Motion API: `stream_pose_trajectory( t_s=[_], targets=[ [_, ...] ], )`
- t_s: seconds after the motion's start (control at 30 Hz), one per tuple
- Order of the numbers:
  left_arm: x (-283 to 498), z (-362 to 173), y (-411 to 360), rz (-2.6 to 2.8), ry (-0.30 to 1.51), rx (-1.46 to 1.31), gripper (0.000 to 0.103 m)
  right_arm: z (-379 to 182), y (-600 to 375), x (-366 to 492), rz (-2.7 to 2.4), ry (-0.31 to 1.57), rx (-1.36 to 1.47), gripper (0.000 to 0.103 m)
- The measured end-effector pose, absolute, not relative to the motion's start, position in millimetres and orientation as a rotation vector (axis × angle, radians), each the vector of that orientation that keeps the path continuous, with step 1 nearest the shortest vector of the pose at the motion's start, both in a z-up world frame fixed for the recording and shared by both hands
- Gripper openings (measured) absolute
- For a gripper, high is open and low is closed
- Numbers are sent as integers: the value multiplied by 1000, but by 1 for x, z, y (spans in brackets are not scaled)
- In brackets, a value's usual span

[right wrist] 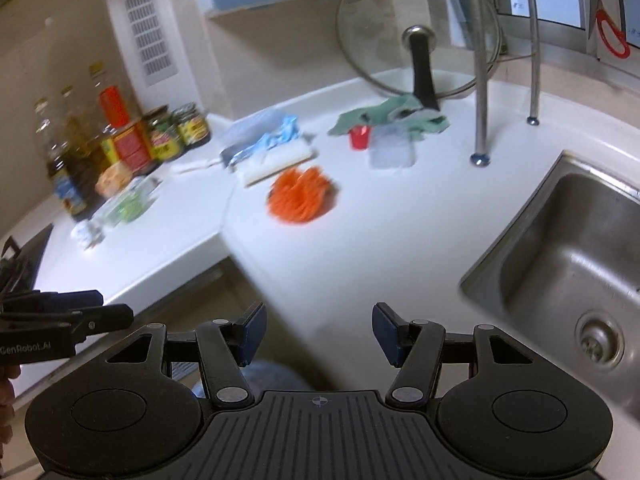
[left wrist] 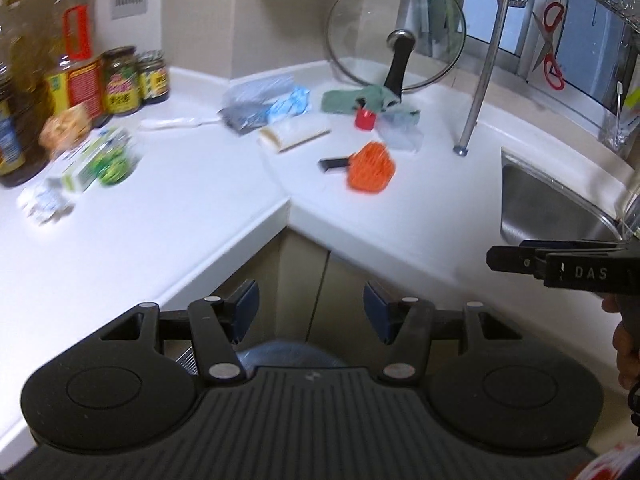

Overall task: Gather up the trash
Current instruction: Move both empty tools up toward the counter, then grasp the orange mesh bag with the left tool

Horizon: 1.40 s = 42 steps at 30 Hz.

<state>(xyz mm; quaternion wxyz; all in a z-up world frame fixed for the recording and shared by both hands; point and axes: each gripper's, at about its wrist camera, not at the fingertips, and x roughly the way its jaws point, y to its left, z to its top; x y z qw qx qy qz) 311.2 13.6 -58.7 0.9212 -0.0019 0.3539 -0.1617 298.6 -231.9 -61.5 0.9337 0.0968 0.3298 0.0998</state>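
1. At counter corner, left view: left gripper (left wrist: 310, 312) released, nothing btwn fingers. Trash: orange net (left wrist: 370, 168), wrappers (left wrist: 266, 106), well apart. Approach low, fingers wide.
2. Right view: right gripper (right wrist: 318, 334) released, empty; orange net (right wrist: 300, 196) ahead; avoid sink (right wrist: 560, 264).

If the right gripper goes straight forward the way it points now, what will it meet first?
Probably the bare white counter first, then the orange mesh piece farther along. The right gripper is open and empty; depth is unclear.
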Motion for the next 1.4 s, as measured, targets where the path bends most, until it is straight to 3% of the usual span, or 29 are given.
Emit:
stream_pose_trajectory(
  t_s=[0.2, 0.43, 0.67, 0.9, 1.27, 1.4],
  targets=[
    [352, -64, -34, -344, 703, 20, 55, -58, -272, 336, 188, 655, 217, 68],
    [408, -72, -85, -331, 678, 45, 56, -62, -310, 381, 197, 656, 229, 70],
    [450, -83, -114, -276, 675, 79, 64, -67, -330, 418, 220, 655, 244, 71],
    [467, -96, -129, -246, 687, 134, 63, -70, -336, 447, 249, 651, 259, 71],
    [472, -96, -134, -270, 688, 138, 35, -71, -332, 472, 285, 646, 259, 72],
    [471, -87, -131, -266, 656, 140, 31, -71, -329, 479, 292, 643, 253, 72]
  ],
)
